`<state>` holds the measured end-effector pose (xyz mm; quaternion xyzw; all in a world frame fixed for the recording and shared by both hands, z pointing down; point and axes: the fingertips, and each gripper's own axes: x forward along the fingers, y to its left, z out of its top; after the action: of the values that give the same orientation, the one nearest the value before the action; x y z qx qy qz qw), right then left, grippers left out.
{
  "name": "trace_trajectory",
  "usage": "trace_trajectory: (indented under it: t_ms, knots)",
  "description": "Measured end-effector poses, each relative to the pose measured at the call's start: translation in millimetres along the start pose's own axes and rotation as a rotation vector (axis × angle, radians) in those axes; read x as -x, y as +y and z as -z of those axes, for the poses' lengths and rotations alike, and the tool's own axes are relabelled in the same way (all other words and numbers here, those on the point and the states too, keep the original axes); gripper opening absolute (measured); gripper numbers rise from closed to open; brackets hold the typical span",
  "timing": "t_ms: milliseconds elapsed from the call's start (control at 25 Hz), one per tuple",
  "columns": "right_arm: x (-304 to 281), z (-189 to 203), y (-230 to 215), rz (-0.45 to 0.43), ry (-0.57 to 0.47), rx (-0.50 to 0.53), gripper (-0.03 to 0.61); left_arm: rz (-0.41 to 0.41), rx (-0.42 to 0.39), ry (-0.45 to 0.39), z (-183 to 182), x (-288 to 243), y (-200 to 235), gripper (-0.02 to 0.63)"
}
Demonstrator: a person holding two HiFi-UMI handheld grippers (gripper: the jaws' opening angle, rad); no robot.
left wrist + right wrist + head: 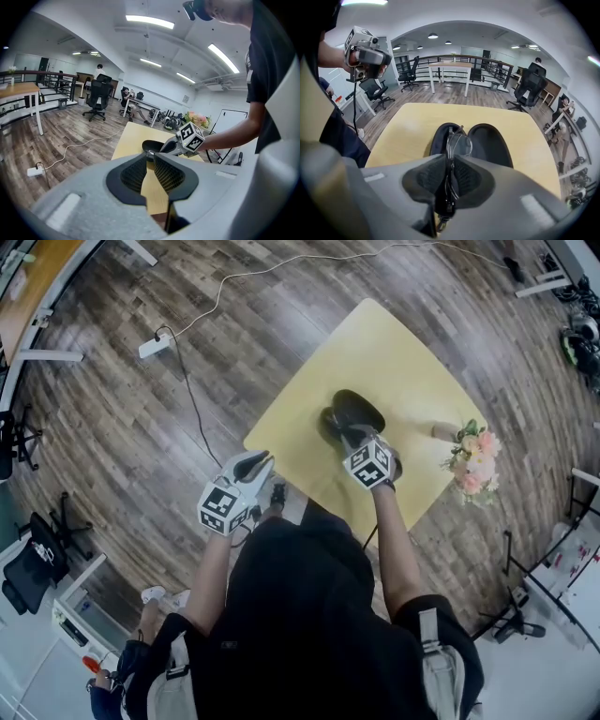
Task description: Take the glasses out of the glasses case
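Note:
A black glasses case point(358, 409) lies open on the yellow table point(375, 343), both halves facing up. In the right gripper view the case point(490, 145) shows just beyond the jaws. My right gripper point(451, 159) is shut on the glasses point(459, 144); a clear lens sticks up past the fingertips, over the case's left half. From the head view, the right gripper point(347, 435) sits at the case's near edge. My left gripper point(258, 463) hovers off the table's near left edge, shut, with nothing in it. The left gripper view shows its jaws point(153, 157) pointing toward the case point(151, 146).
A bunch of pink flowers point(473, 460) stands at the table's right corner. A white power strip point(155, 345) and its cable lie on the wooden floor to the left. Office chairs point(37, 559) and desks stand around the room's edges.

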<state>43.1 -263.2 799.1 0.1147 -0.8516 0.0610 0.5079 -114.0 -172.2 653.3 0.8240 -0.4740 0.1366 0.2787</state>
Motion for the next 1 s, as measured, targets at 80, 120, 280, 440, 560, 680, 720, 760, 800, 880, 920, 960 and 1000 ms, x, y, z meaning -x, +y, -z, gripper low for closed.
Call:
trace_trajectory:
  t_ms: [80,120,280,440,560,680,720,760,800,880,920,960,1000]
  knots:
    - [0,2,0,-0.003,0.002,-0.006,0.058,-0.002,0.001,0.000,0,1,-1,0.058]
    - [1,3,0,-0.003,0.003,-0.008,0.058,-0.003,0.001,0.000,0,2,-1,0.058]
    - [0,5,-1,-0.003,0.007,-0.013,0.036,-0.004,-0.002,0.001,-1,3,-2,0.058]
    - [0,5,0,0.000,0.011,-0.016,0.025,-0.005,-0.002,-0.001,0,4,-2,0.058]
    - [1,5,0,0.003,0.010,-0.017,0.023,-0.005,-0.006,0.000,0,5,-4,0.058]
    - [3,4,-2,0.012,0.005,-0.016,0.021,-0.005,-0.008,-0.006,-2,7,-5,0.058]
    - [5,3,-2,0.016,0.004,-0.016,0.021,-0.005,-0.010,-0.007,-3,7,-6,0.058]
    - [6,3,-2,0.019,0.003,-0.014,0.021,-0.004,-0.012,-0.008,-3,8,-6,0.058]
    - [7,2,-2,0.022,0.003,-0.013,0.021,-0.004,-0.014,-0.009,-3,9,-7,0.058]
    - [10,1,-1,0.026,0.000,-0.011,0.021,-0.002,-0.018,-0.013,-5,11,-8,0.058]
    - [12,0,-1,0.029,-0.001,-0.010,0.021,-0.001,-0.021,-0.016,-6,12,-9,0.058]
    - [14,-1,0,0.032,-0.002,-0.009,0.021,0.000,-0.024,-0.018,-6,13,-10,0.058]
    - [16,-1,0,0.035,-0.004,-0.010,0.021,0.002,-0.027,-0.020,-7,15,-10,0.058]
